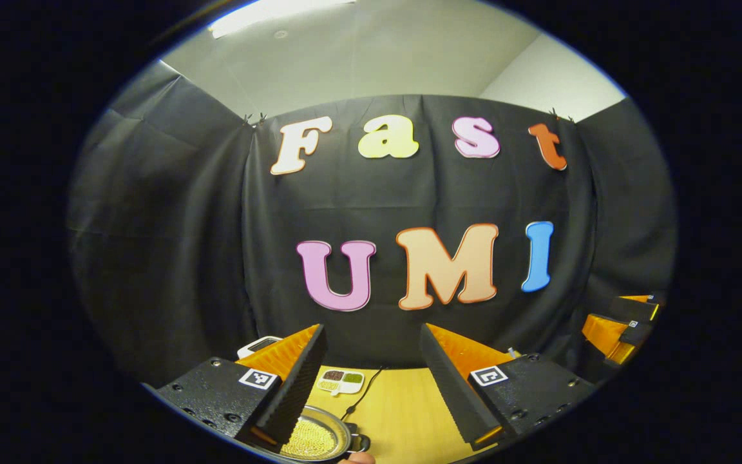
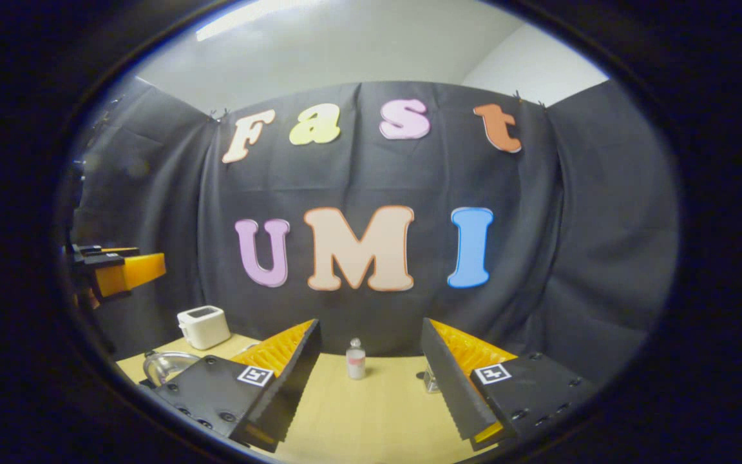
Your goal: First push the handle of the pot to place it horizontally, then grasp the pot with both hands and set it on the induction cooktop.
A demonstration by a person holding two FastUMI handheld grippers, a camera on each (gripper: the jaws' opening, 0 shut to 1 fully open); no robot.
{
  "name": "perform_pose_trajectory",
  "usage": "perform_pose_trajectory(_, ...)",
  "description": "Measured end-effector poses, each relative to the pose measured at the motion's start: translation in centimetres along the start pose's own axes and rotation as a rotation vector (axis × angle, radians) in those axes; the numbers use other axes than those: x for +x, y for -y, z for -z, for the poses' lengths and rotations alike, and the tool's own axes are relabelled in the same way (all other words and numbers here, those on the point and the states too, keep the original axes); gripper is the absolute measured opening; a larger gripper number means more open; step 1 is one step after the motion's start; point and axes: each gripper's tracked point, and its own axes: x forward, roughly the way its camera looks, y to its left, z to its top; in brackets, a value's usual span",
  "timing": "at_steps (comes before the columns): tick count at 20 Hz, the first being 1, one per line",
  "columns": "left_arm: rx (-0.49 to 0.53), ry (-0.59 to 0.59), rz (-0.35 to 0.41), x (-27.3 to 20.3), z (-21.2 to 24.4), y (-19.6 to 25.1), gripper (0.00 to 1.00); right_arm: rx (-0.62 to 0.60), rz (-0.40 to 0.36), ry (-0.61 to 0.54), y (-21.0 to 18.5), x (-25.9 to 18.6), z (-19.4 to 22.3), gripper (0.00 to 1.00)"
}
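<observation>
While both grippers hang parted and empty above the wooden table, the pot (full of pale grains) sits at the bottom edge of the left gripper view, just beside the left gripper. Ahead of the right gripper stands a small bottle, a toaster at lower left.
</observation>
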Motion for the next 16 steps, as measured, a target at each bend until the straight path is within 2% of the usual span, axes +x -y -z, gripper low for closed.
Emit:
perform_pose_trajectory(1, -0.005, 0.014, 0.000, -0.3, -0.6, 0.0, 0.96, 0.001, -0.001, 0.028, 0.0, -0.4, -1.2, 0.94)
perform_pose_trajectory(4, 0.007, 0.062, 0.002, -1.0, -2.6, 0.3, 0.94, 0.000, 0.001, 0.093, 0.0, -1.4, -4.6, 0.94)
perform_pose_trajectory(7, 0.022, 0.079, -0.003, -1.7, -3.6, 0.2, 0.93, -0.001, 0.008, 0.129, 0.2, -2.7, -7.0, 0.97)
perform_pose_trajectory(9, 0.012, 0.086, 0.001, -2.0, -3.7, 0.4, 0.94, 0.003, 0.016, 0.141, 0.1, -2.8, -7.6, 0.93)
perform_pose_trajectory(16, 0.008, 0.050, 0.018, -2.2, -2.5, 0.2, 0.93, 0.000, 0.039, 0.127, -0.1, -3.5, -6.7, 0.94)
